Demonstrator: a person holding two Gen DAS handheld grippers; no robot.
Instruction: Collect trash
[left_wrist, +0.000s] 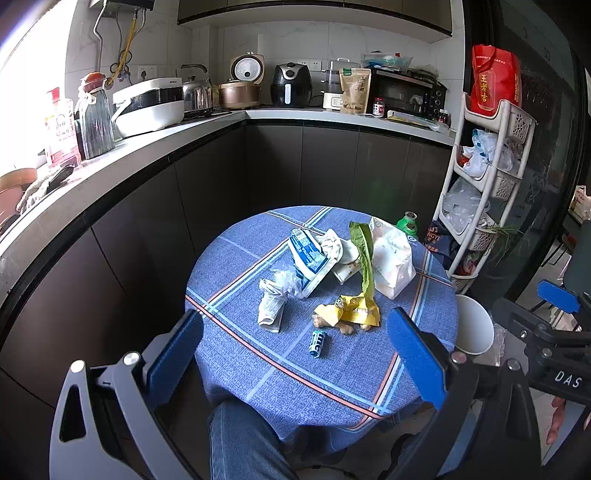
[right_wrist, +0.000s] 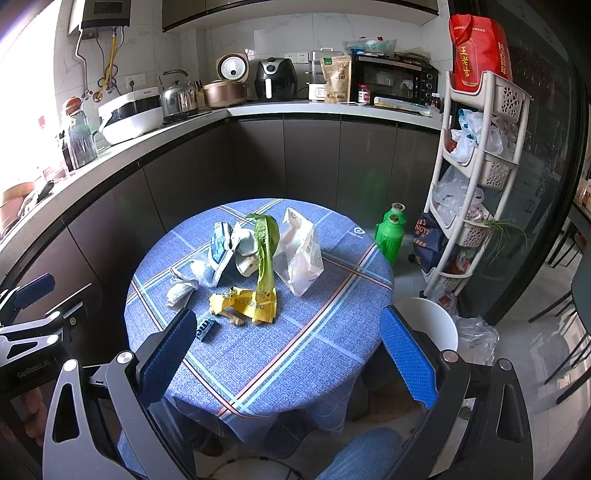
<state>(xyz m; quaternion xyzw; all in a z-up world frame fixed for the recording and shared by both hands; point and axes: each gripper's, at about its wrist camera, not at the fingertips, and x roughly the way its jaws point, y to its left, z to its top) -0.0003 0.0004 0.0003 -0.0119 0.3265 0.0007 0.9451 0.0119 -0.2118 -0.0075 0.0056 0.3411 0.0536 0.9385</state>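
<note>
In the middle of both frames, on a round surface (left_wrist: 255, 373) under a blue checked cloth, the trash lies in a loose heap: a yellow wrapper (left_wrist: 351, 311), a green leaf (left_wrist: 364, 254), a white paper bag (left_wrist: 393, 264), a blue-and-white packet (left_wrist: 308, 260), a crumpled paper (left_wrist: 271, 306) and a small blue can (left_wrist: 317, 342). The left gripper (left_wrist: 295, 354) and right gripper (right_wrist: 288, 350) hang short of it, jaws wide and empty. Collecting looks not yet begun; the next move calls for reaching down to one piece, likely the near can or wrapper. A white bin (right_wrist: 430, 319) stands low at the right. Behind runs a kitchen counter (left_wrist: 155, 142) crowded with appliances.
</note>
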